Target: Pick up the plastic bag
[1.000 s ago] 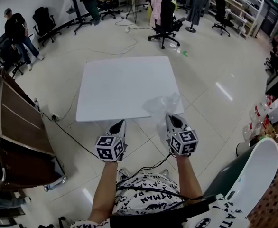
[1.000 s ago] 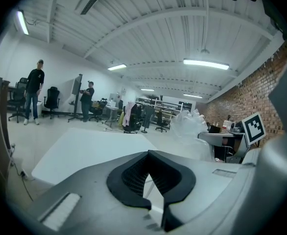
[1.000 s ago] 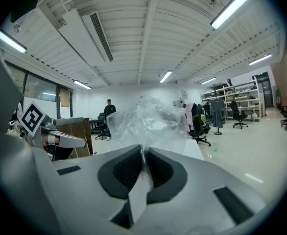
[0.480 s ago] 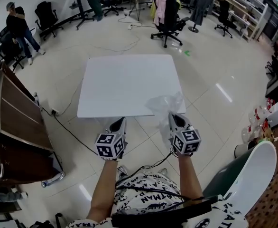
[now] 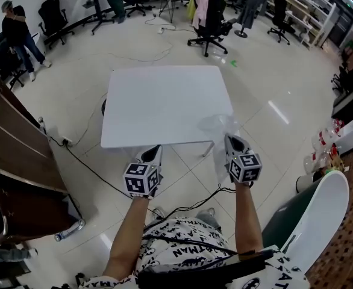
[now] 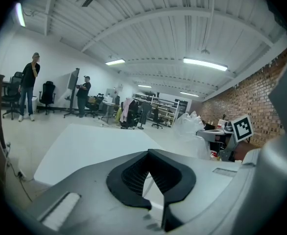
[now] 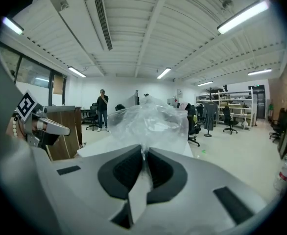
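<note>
The clear plastic bag [image 5: 217, 124] hangs crumpled over the near right corner of the white table [image 5: 164, 95]. My right gripper [image 5: 232, 140] is shut on its lower part. In the right gripper view the film is pinched between the black pads [image 7: 159, 169] of the right gripper [image 7: 143, 151], and the bag [image 7: 146, 119] billows above them. My left gripper [image 5: 152, 152] hovers at the table's front edge, left of the bag, and holds nothing. In the left gripper view its tips [image 6: 149, 153] meet, and the bag [image 6: 190, 126] shows to the right over the table [image 6: 84, 148].
A wooden cabinet [image 5: 17, 155] stands at the left, with a black cable [image 5: 92, 167] on the floor running toward me. A white curved chair back [image 5: 321, 221] and bottles [image 5: 321, 155] are at the right. Office chairs [image 5: 209, 23] and two people [image 5: 17, 29] stand beyond the table.
My left gripper has drifted a little forward toward the table's front edge. The right gripper keeps its grip on the bag and has barely shifted.
</note>
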